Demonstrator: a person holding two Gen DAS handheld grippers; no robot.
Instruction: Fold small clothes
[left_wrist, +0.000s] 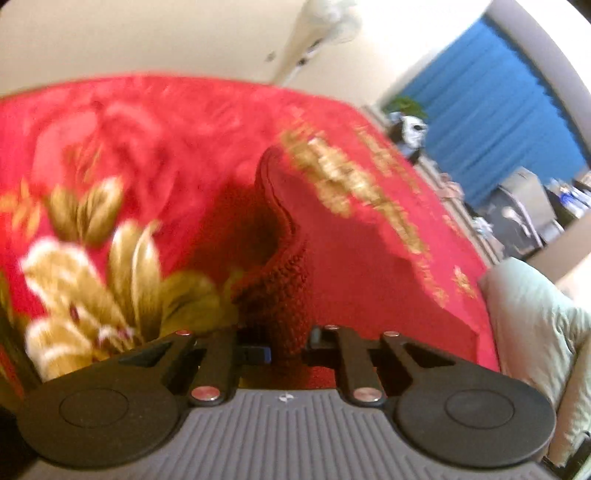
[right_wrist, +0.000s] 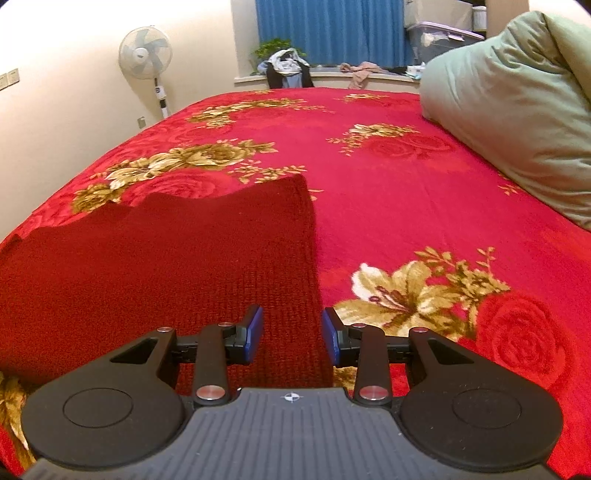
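Note:
A dark red knitted garment (right_wrist: 177, 258) lies on a red floral bedspread (right_wrist: 388, 199). In the right wrist view my right gripper (right_wrist: 291, 334) is open, its blue pads either side of the garment's right edge, just above it. In the left wrist view my left gripper (left_wrist: 286, 349) is shut on a bunched fold of the same knit (left_wrist: 273, 291), which rises in front of the camera and hides the pads. That view is motion-blurred.
A pale green duvet (right_wrist: 517, 110) is heaped on the bed's right side. A standing fan (right_wrist: 146, 53) is by the wall at left. Clothes and boxes sit on the windowsill (right_wrist: 332, 75) under blue curtains.

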